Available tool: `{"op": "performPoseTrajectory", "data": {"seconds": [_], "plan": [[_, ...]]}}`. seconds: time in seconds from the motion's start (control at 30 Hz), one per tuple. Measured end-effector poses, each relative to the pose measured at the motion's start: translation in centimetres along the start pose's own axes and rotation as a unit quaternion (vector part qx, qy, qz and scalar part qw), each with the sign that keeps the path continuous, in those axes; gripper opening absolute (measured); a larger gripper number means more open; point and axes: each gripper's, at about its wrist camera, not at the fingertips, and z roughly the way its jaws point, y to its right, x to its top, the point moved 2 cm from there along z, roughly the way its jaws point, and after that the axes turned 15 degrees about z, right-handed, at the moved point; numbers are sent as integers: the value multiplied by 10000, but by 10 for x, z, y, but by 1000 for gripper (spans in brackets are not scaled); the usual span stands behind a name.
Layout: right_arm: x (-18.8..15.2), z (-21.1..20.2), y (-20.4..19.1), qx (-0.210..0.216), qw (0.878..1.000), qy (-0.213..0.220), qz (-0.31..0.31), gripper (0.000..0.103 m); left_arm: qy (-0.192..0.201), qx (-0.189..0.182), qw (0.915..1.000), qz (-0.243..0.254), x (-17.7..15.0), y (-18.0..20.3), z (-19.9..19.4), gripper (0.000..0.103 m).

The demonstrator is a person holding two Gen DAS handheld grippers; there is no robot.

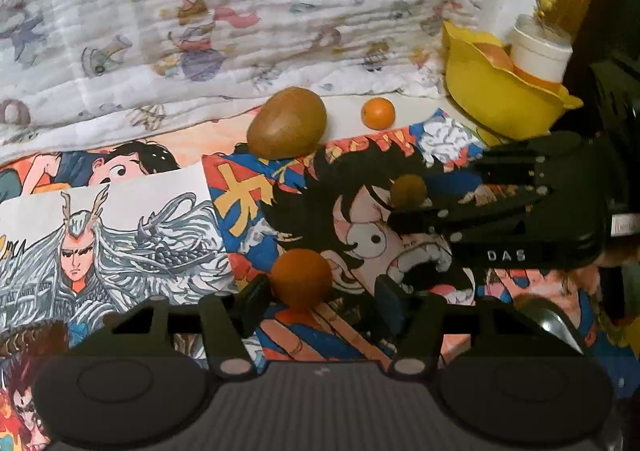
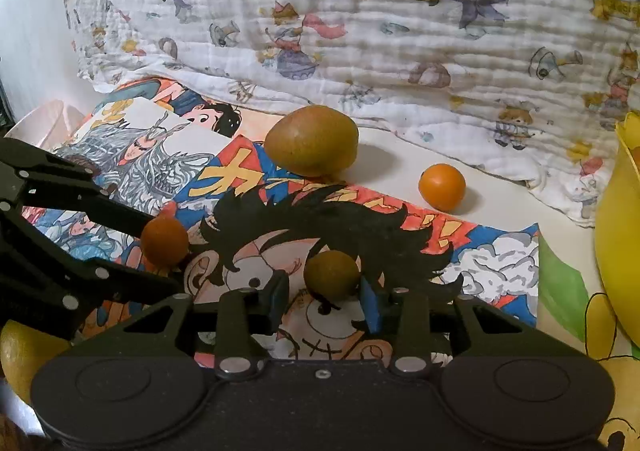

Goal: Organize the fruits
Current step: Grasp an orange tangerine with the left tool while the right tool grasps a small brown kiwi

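My left gripper (image 1: 316,297) is open around a small brown-orange round fruit (image 1: 302,278) that lies on the cartoon posters; it also shows in the right wrist view (image 2: 164,242). My right gripper (image 2: 324,297) is open around a small olive-brown round fruit (image 2: 331,274), also seen from the left wrist (image 1: 408,191). A large brown-green mango (image 1: 287,122) (image 2: 312,141) and a small orange (image 1: 378,113) (image 2: 442,187) lie farther back. A yellow bowl (image 1: 496,91) (image 2: 618,243) with fruit in it stands at the right.
Cartoon posters (image 1: 132,227) cover the table. A white printed quilt (image 2: 360,31) rises behind. A white cup with yellow flowers (image 1: 540,51) stands behind the bowl. A yellow fruit (image 2: 24,355) lies at the left edge, and a pale dish (image 2: 44,123) sits far left.
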Motion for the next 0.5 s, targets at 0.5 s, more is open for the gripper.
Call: {"op": "performPoseTrajectory", "data": {"seconds": [0.5], "plan": [[-7,-13,3,117,9992,190,324,32,-44,60,9998,-171,-3,0,-3,35]]}}
